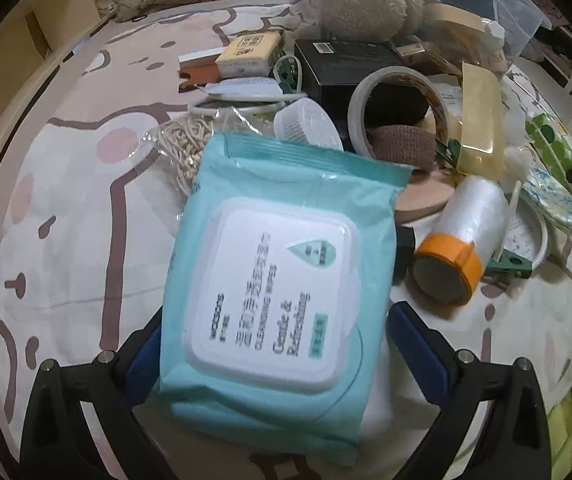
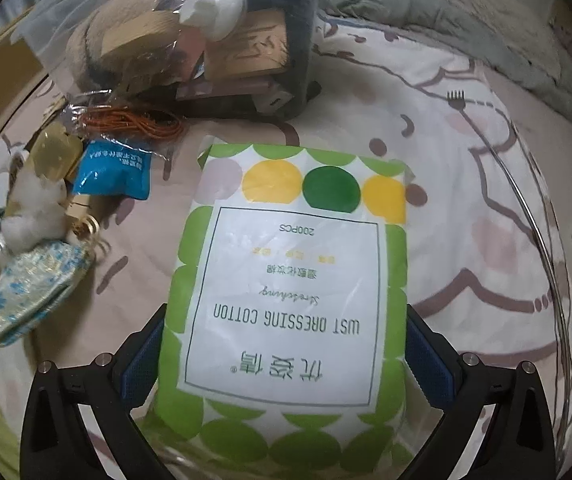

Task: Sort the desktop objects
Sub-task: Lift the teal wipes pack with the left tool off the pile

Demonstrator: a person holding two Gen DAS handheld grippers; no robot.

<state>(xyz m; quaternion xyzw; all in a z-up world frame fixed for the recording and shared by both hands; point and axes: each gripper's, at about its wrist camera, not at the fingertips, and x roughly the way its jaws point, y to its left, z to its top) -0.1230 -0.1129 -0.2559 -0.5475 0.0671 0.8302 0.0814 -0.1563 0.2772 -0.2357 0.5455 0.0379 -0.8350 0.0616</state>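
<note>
My left gripper [image 1: 274, 340] is shut on a light-blue pack of cleansing wipes [image 1: 282, 280] with a white lid, held between the blue pads above the printed bedsheet [image 1: 66, 200]. My right gripper [image 2: 286, 348] is shut on a green-dotted pack of dressing cotton [image 2: 289, 292], also gripped at both sides. A pile of small objects lies behind the wipes: a tape ring [image 1: 397, 96], a plastic-film roll with an orange end [image 1: 457, 248], a black box [image 1: 349, 64] and a yellow box [image 1: 250, 54].
A clear plastic bin [image 2: 166, 32] holds a plush toy, a wooden item and a white bottle. A blue sachet [image 2: 114, 172], orange cord [image 2: 134, 124], cotton balls [image 2: 34, 208] and a floral pouch [image 2: 34, 280] lie left. A green clip [image 1: 513, 268] lies right.
</note>
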